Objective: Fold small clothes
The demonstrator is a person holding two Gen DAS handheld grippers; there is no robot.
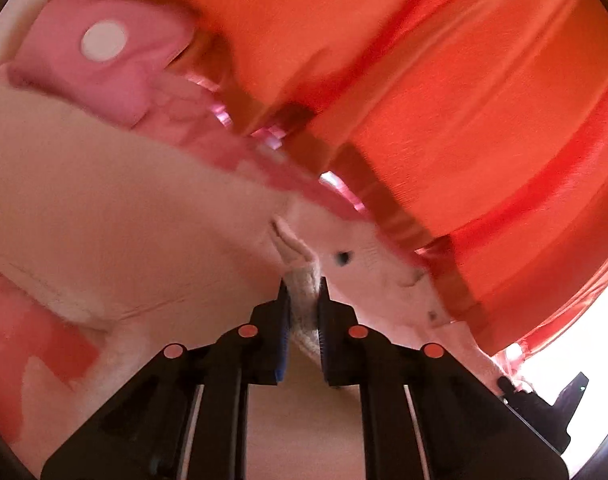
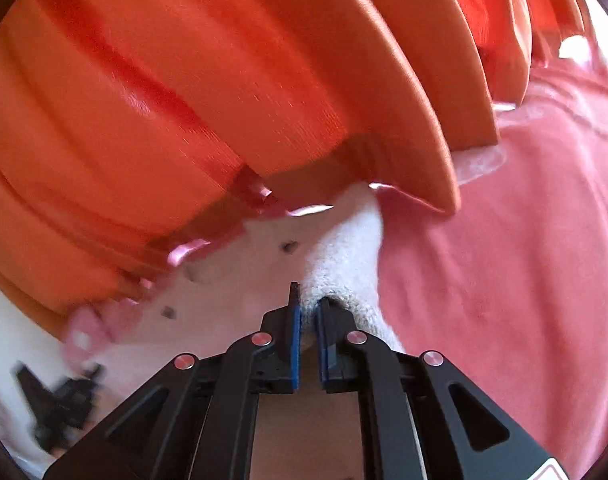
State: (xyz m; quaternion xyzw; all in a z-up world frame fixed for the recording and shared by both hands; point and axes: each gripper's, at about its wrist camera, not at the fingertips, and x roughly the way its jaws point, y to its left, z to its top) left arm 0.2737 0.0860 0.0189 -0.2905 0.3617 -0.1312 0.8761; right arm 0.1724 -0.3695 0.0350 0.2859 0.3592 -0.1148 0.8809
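A small white fleece garment (image 1: 368, 264) with dark snap buttons and pink trim hangs lifted between both grippers. My left gripper (image 1: 304, 300) is shut on a fold of its white edge. My right gripper (image 2: 308, 304) is shut on another part of the white fleece (image 2: 344, 264). The left gripper also shows blurred at the lower left of the right wrist view (image 2: 59, 404). The right gripper shows at the lower right of the left wrist view (image 1: 544, 404).
Orange curtains (image 1: 444, 80) fill the background of both views (image 2: 183, 100). A pink cloth (image 2: 504, 260) covers the surface at the right. A pink pouch with a white dot (image 1: 103, 52) and a cream cushion (image 1: 123, 208) lie at the left.
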